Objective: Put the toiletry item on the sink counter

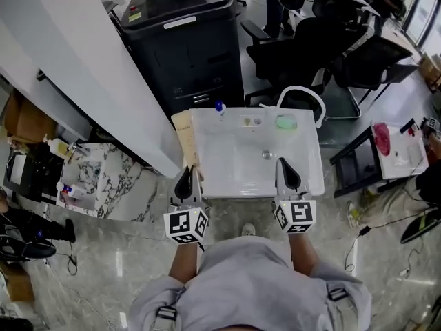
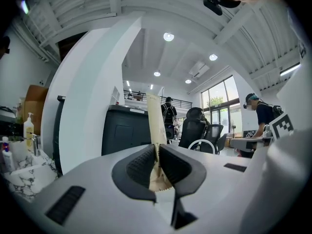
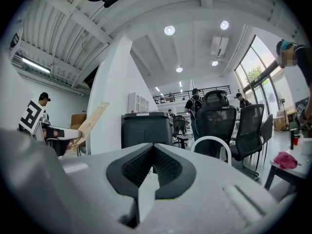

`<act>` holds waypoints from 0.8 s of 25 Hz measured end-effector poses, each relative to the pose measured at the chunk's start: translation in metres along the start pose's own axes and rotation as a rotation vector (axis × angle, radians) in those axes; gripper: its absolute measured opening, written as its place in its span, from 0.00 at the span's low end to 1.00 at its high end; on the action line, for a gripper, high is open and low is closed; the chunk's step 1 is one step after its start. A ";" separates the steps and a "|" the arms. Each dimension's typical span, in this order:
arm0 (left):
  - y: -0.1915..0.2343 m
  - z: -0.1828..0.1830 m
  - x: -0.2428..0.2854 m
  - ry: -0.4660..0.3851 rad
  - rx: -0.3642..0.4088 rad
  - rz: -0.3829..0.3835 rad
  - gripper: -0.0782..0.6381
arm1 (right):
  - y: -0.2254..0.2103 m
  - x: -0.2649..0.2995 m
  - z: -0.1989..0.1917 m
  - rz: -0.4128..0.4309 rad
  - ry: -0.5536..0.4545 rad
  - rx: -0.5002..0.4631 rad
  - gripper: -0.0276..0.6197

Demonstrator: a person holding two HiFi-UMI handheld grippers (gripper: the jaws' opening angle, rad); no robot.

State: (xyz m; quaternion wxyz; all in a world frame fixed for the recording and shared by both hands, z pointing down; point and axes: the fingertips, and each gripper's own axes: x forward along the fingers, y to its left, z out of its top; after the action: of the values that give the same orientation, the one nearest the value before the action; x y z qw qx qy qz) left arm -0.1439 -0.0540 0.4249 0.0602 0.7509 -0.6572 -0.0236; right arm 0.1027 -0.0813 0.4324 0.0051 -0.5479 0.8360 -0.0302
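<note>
A white sink with a flat counter rim stands right in front of me in the head view. My left gripper hangs over the sink's front left corner, shut on a long flat beige toiletry item that reaches toward the back left corner. In the left gripper view the item rises as a pale upright strip from between the closed pads of the gripper. My right gripper is over the front right of the sink; its jaws meet with nothing between them. The beige item shows at that view's left.
On the sink's back rim stand a blue-capped bottle and a green dish, with a white curved bar behind. A black printer, office chairs, a marble counter at left and a small table at right surround it.
</note>
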 end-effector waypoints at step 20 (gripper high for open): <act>0.001 0.000 0.047 0.017 0.027 0.048 0.16 | -0.037 0.047 -0.011 0.013 0.017 0.042 0.05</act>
State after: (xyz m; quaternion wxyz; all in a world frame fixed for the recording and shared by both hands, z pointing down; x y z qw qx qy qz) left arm -0.1381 -0.1006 0.4270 0.0562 0.7357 -0.6749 -0.0069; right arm 0.1175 -0.1389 0.4461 0.0095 -0.5418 0.8388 -0.0524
